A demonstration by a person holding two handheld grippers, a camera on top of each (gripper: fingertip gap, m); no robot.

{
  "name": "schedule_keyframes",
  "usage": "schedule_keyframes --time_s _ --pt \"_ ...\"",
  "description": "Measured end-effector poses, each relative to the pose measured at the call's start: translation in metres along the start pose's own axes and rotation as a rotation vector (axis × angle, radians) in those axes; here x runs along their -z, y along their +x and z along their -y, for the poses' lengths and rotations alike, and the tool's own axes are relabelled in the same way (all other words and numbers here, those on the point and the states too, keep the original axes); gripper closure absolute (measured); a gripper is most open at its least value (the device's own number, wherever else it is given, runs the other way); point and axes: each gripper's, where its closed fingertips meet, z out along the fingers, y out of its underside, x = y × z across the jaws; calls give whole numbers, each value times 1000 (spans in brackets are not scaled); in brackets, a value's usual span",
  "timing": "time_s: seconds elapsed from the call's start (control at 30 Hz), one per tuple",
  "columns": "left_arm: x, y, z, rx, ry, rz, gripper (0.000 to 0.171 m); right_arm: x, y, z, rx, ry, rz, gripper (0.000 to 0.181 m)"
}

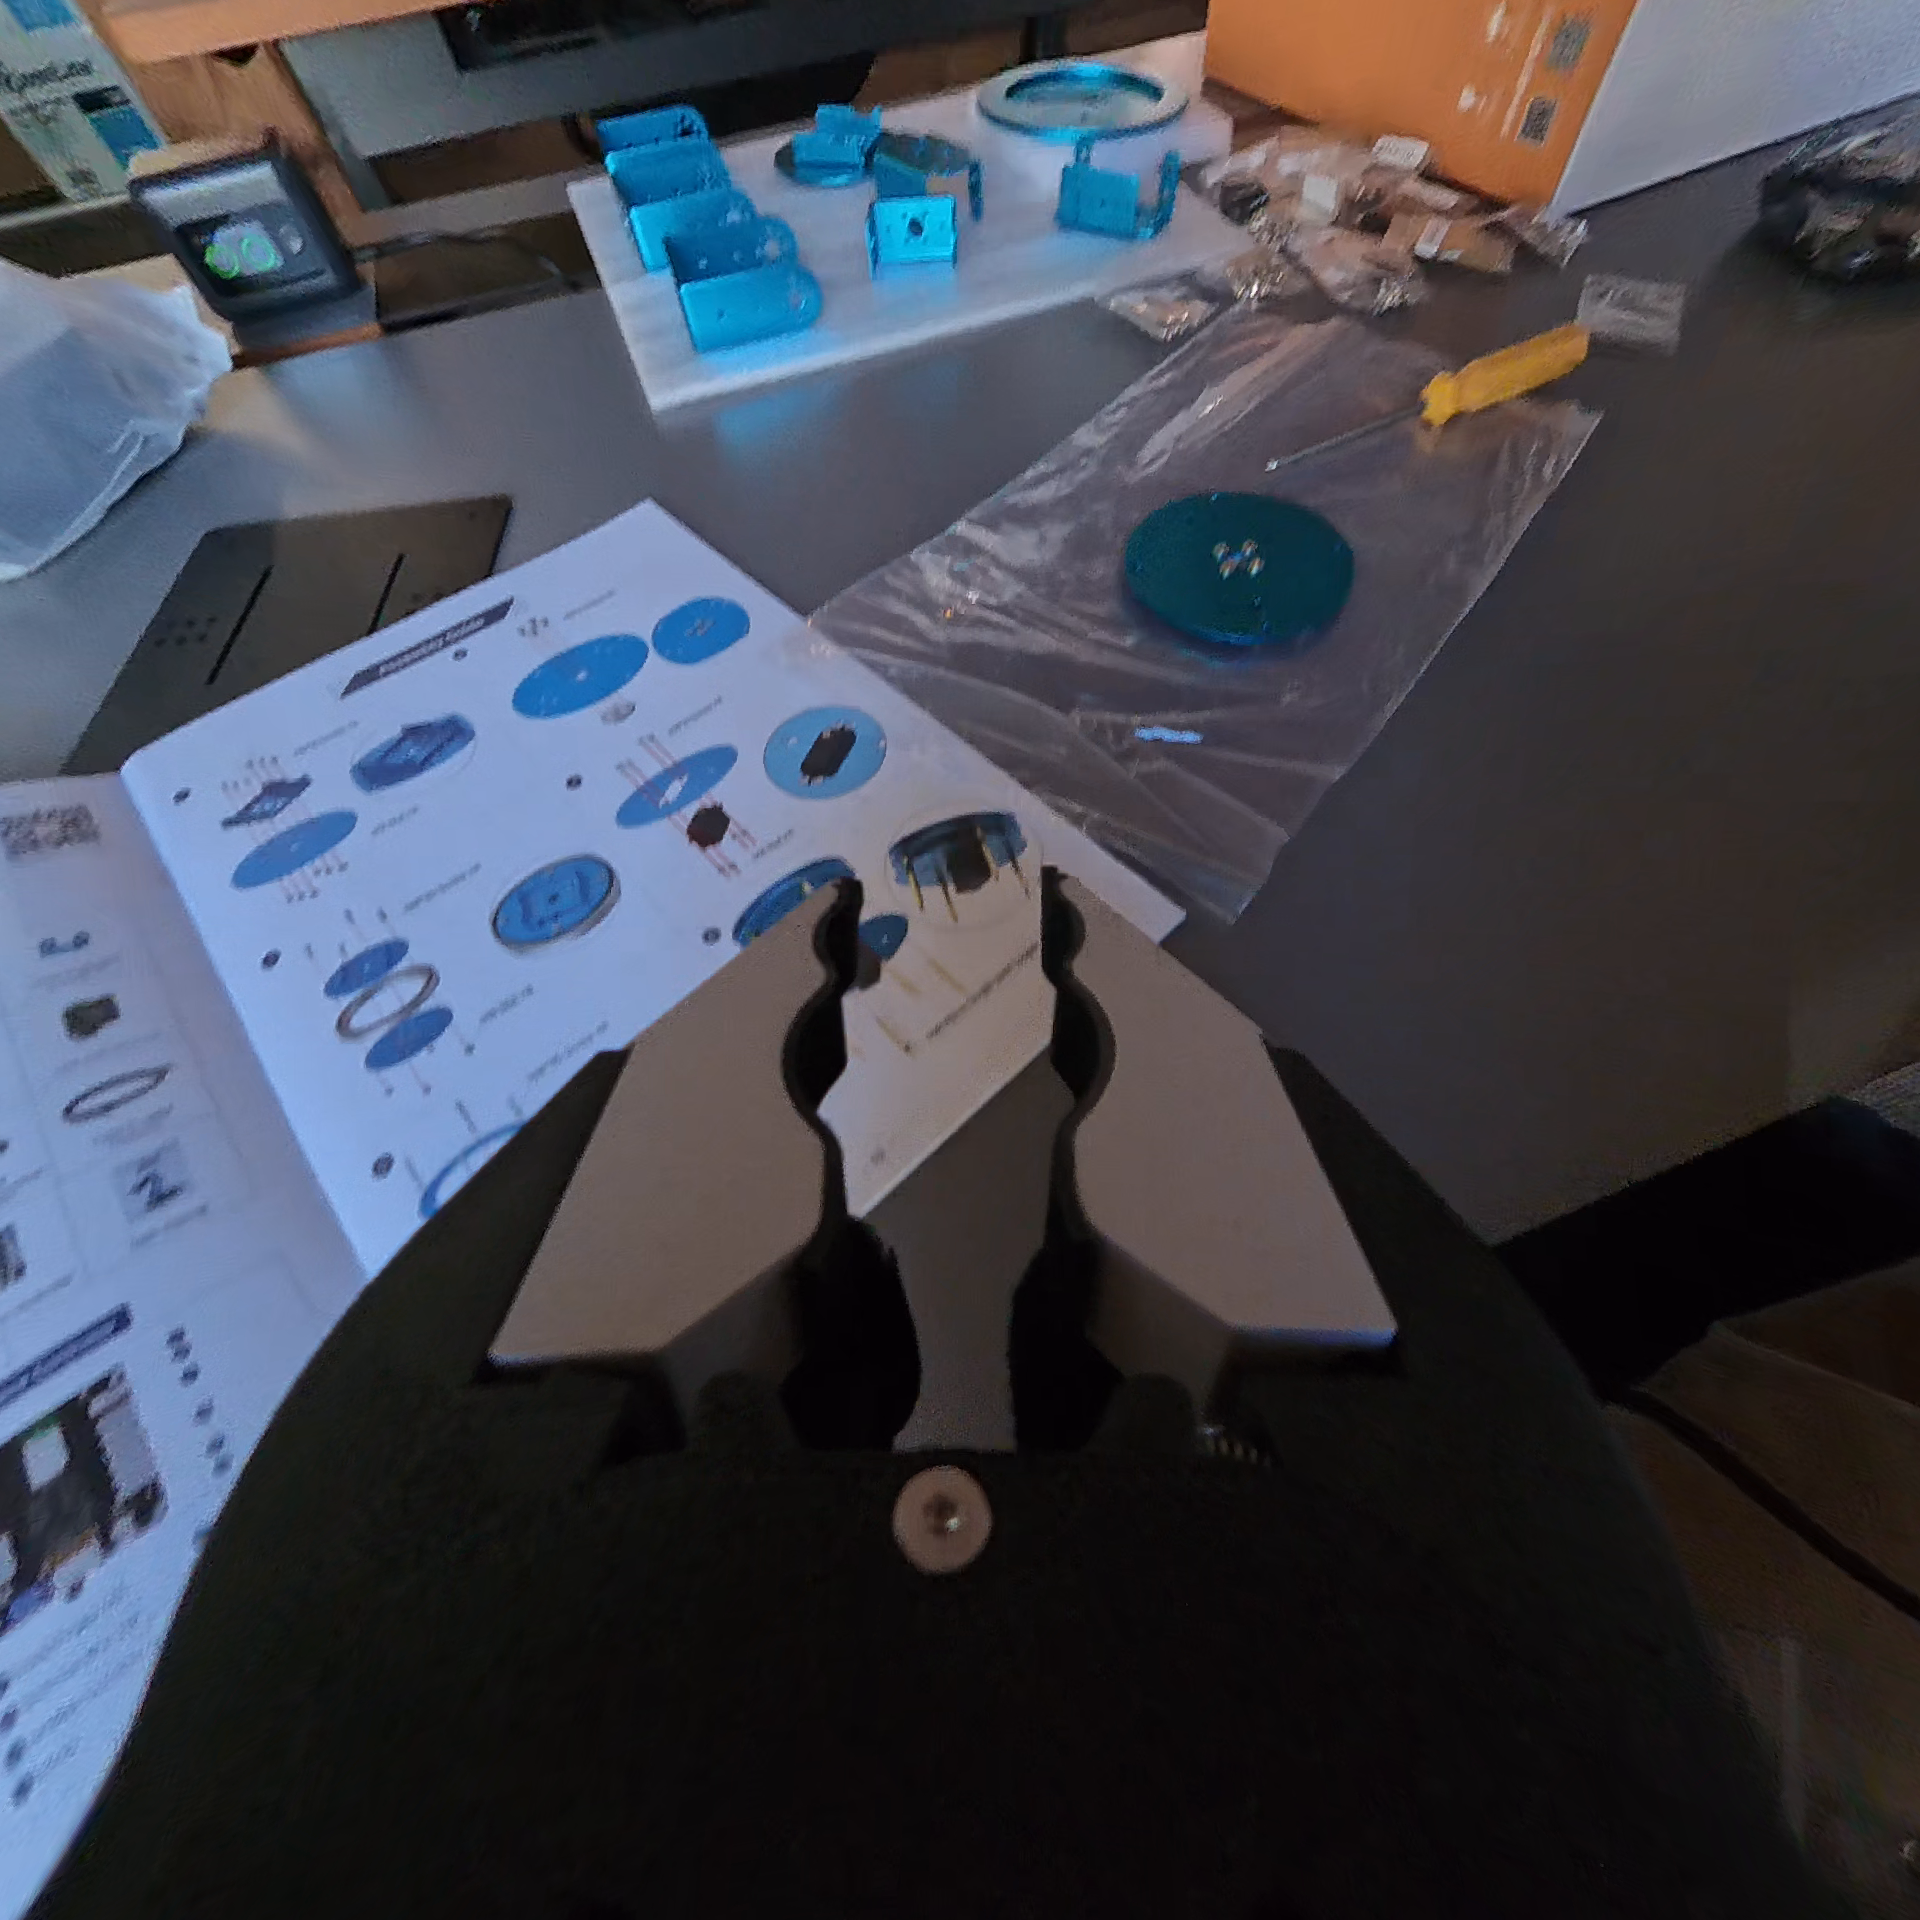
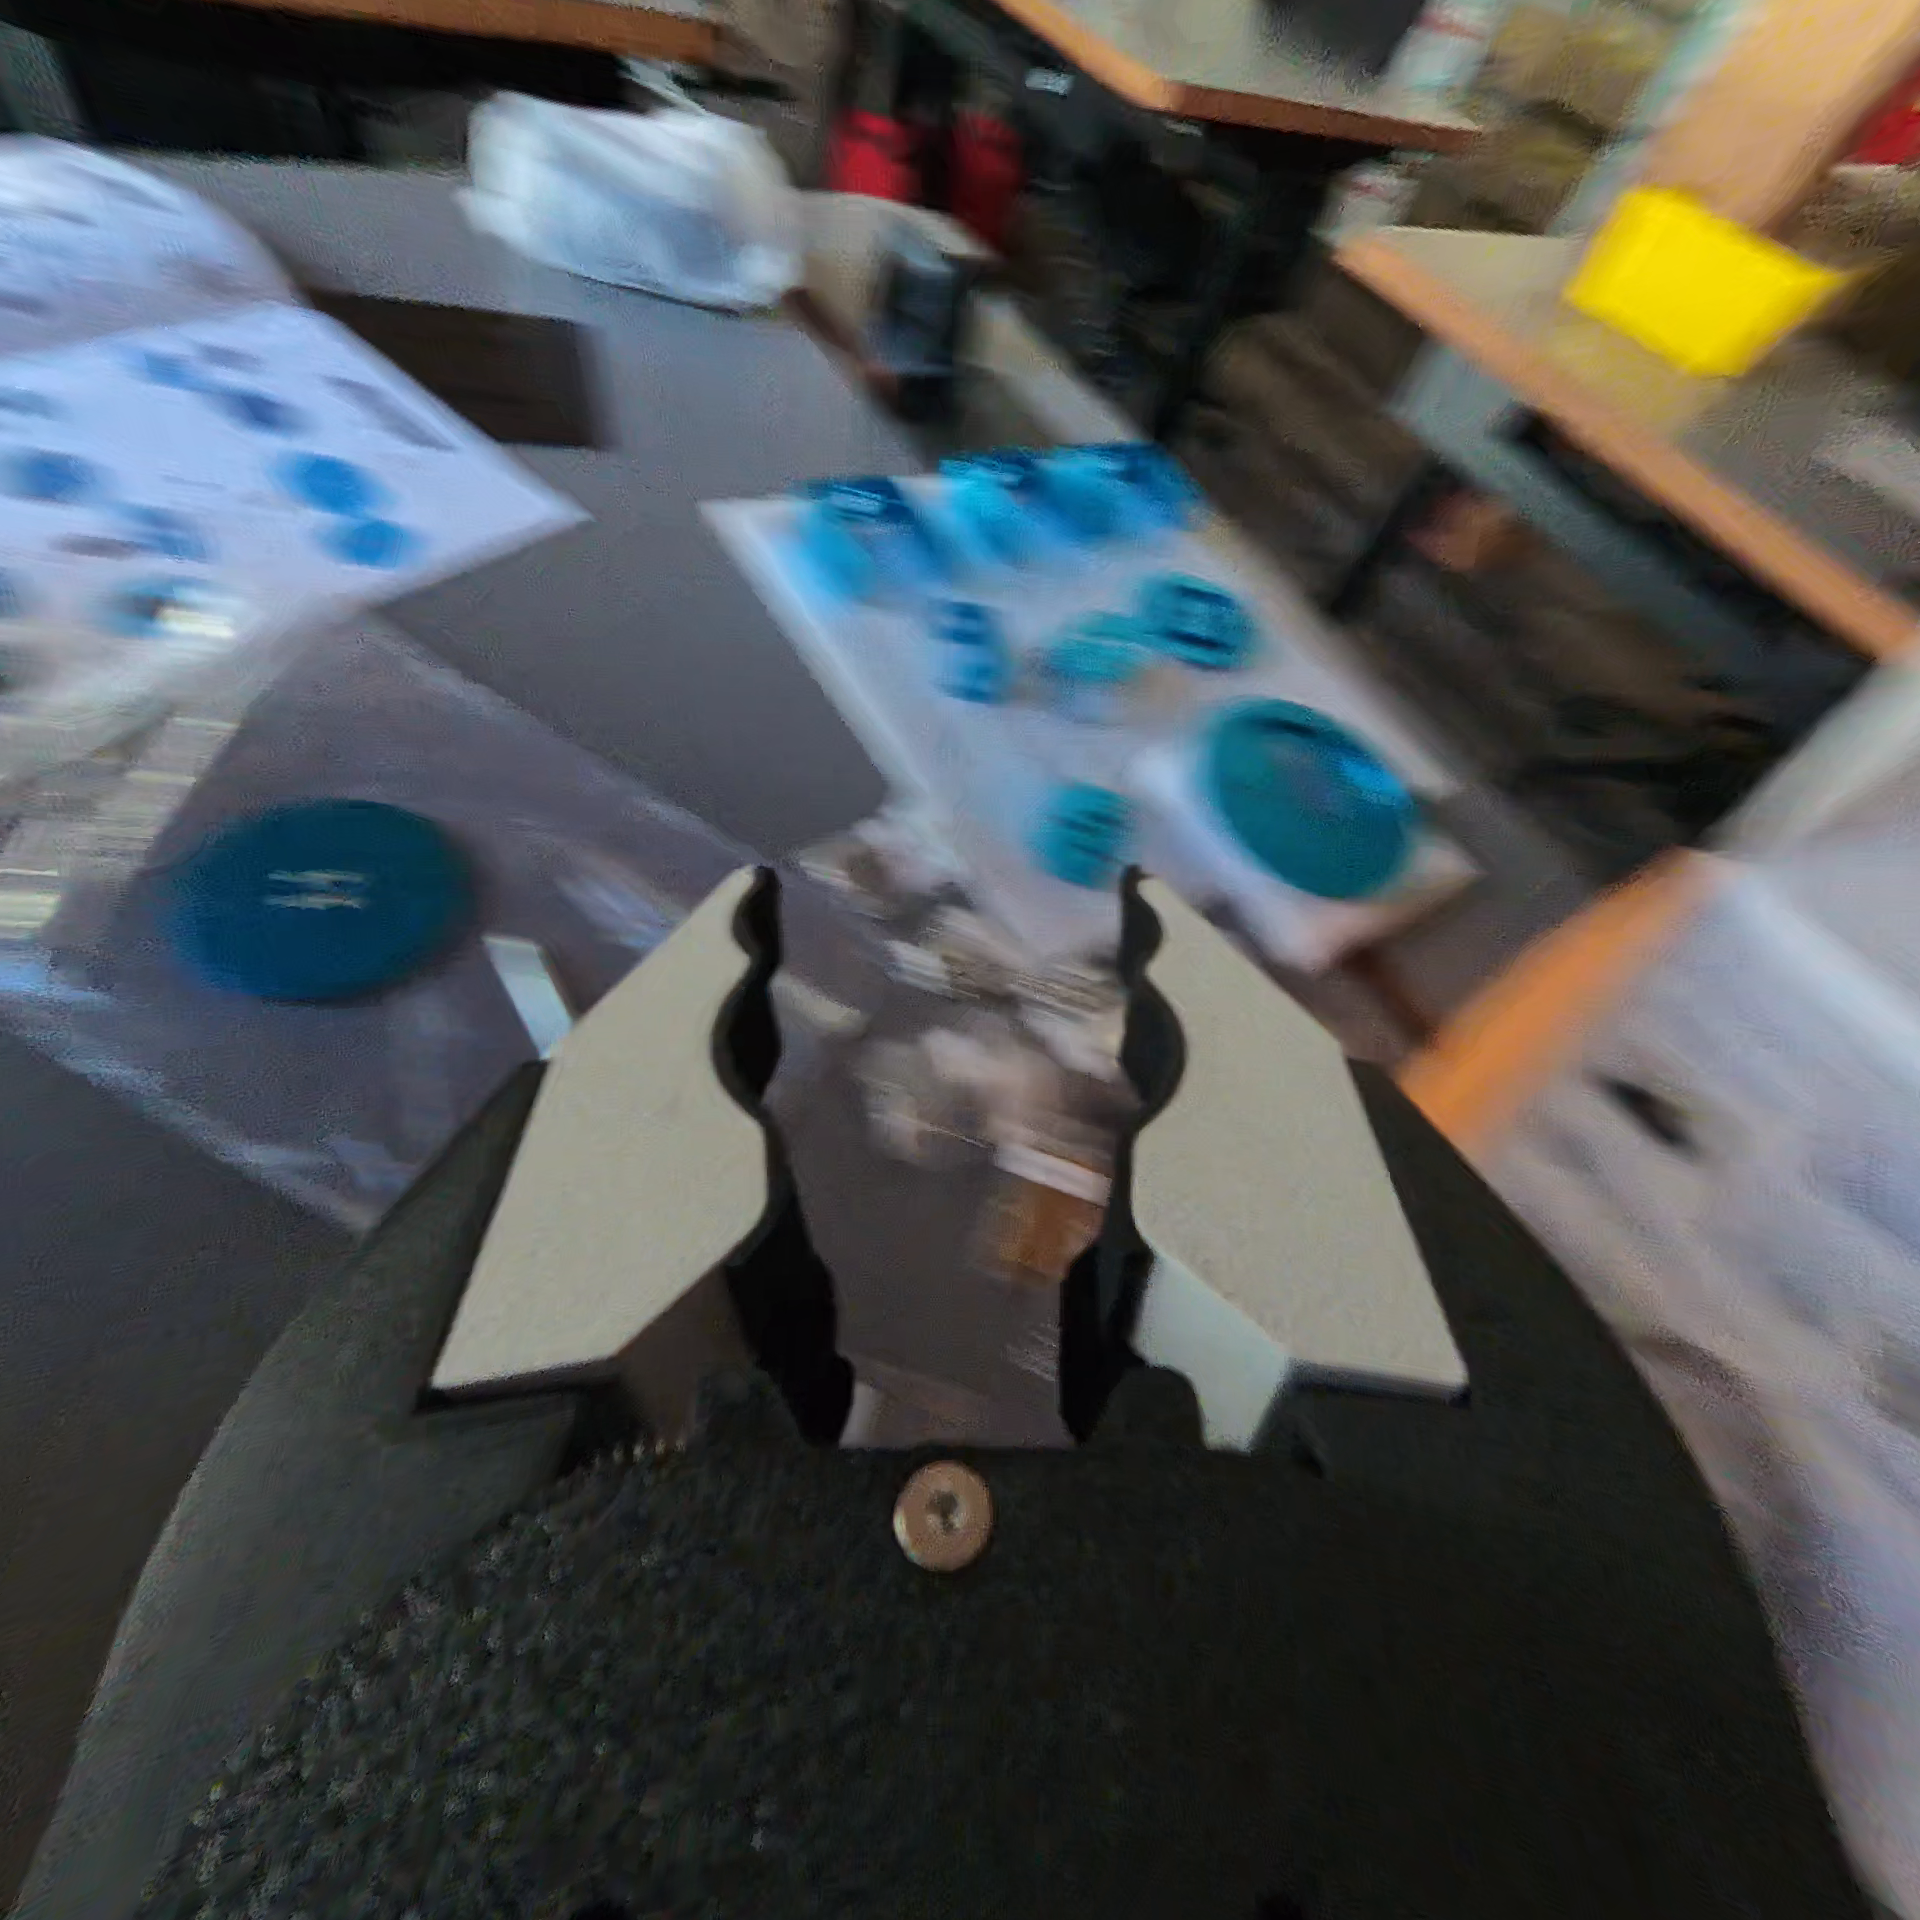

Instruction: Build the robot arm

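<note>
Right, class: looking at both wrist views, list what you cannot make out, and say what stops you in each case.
- Right wrist view: motion blur smears everything; the small packets between the right tongs cannot be identified.
- Left wrist view: the left tongs cover the lower corner of the instruction booklet.
- Left wrist view: the booklet's left page is cut off by the frame edge.
- Left wrist view: the small bags beyond the yellow screwdriver are too small to tell their contents.

No legible text – printing is present on the open instruction booklet (image 1: 499, 831), the orange box (image 1: 1455, 94) and the white carton (image 1: 62, 94), but it is too blurred to resolve; contents not transcribed.
</note>
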Motion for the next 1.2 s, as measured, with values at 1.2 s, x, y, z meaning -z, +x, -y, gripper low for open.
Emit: schedule_keyframes --time_s 1.2 --pt "-10 59 51 -39 159 -231 139 58 195 -87 24 -431 -203 181"
